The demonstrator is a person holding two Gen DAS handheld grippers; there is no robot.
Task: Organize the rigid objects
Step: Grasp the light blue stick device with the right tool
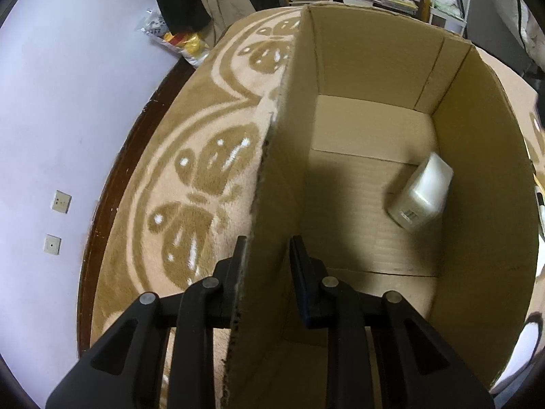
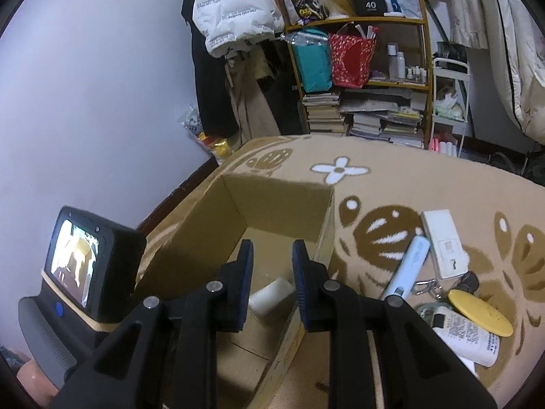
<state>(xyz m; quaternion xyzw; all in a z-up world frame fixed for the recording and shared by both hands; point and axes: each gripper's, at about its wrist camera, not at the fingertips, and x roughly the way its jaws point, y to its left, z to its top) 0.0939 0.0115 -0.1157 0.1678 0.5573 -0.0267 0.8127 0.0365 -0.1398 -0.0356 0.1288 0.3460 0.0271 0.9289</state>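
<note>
Left wrist: left gripper [image 1: 267,255] spread astride box [image 1: 483,177] wall, white block [image 1: 420,192] inside. Right gripper [image 2: 272,262] spread, empty; prob next grabs blue tube [image 2: 407,267] on rug [image 2: 408,177].

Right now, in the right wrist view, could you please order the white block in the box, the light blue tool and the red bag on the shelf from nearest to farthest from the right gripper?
1. White block: in the cardboard box, just below the right gripper.
2. Light blue tool: on the rug, to the right.
3. Red bag: on the far shelf.
</note>
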